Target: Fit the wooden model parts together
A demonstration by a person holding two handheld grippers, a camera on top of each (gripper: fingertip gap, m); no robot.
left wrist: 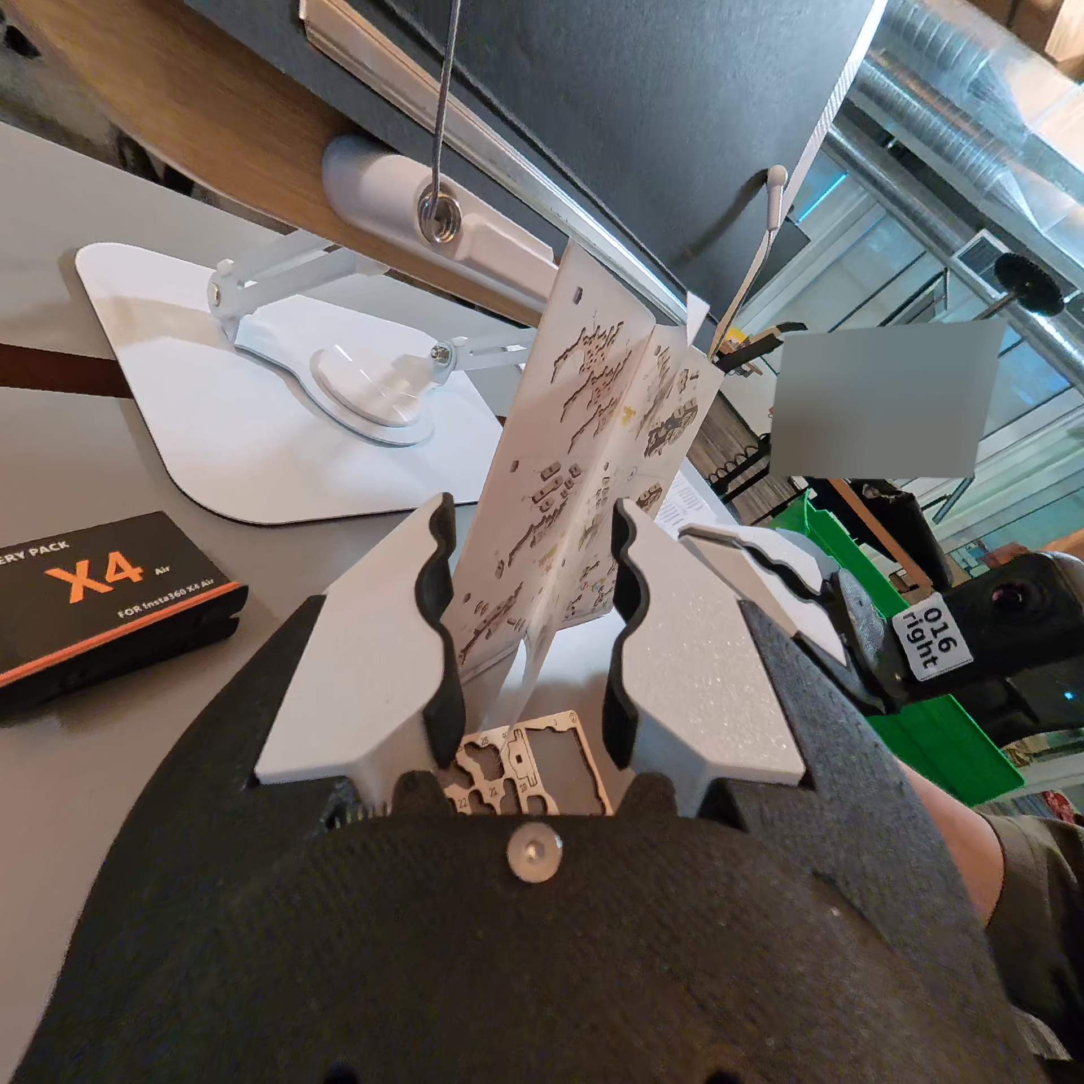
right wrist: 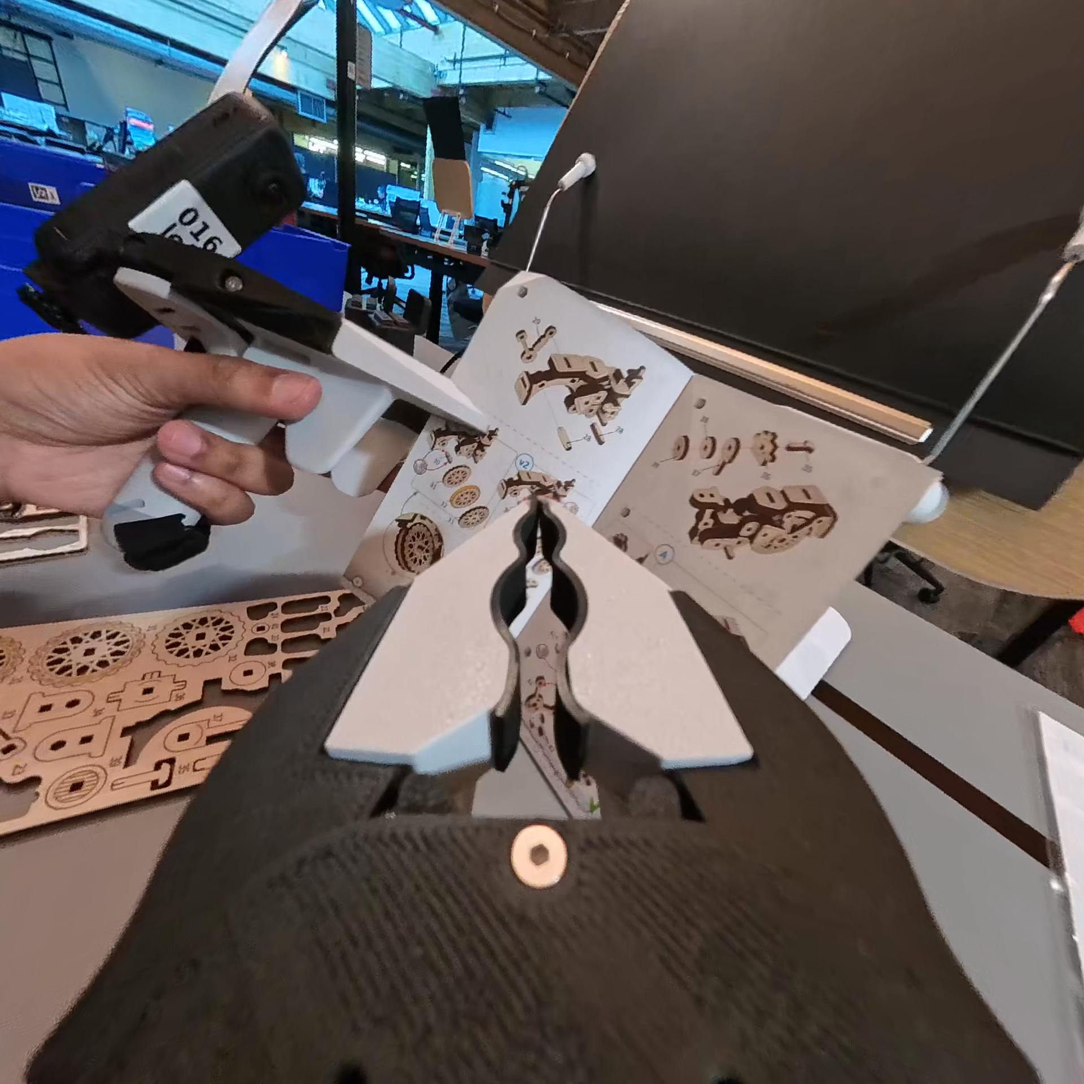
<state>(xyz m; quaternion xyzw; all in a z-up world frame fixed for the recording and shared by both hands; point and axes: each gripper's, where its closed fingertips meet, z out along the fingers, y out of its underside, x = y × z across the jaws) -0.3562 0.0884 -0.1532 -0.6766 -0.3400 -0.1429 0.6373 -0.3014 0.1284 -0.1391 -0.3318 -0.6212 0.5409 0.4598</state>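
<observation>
A laser-cut wooden sheet [right wrist: 146, 674] of wheels and model parts lies flat on the grey table at the left of the right wrist view. A corner of a wooden sheet [left wrist: 528, 768] shows under my left gripper. An open instruction booklet [right wrist: 586, 410] stands propped against a white stand. My left gripper [left wrist: 531, 510] is open and empty, its fingers on either side of the booklet's [left wrist: 586, 440] fold. My right gripper [right wrist: 537, 507] is shut, its tips at the booklet's lower middle. I cannot tell if they pinch a page. It also shows at the booklet's right edge in the left wrist view [left wrist: 686, 531].
A black box with orange print [left wrist: 111, 598] lies at the left. The stand's white base plate [left wrist: 264, 410] sits behind it. A dark panel [right wrist: 821, 176] hangs over the table's back. A clear sleeve with paper [right wrist: 1062, 821] lies at the right. Another wooden sheet [right wrist: 41, 528] lies far left.
</observation>
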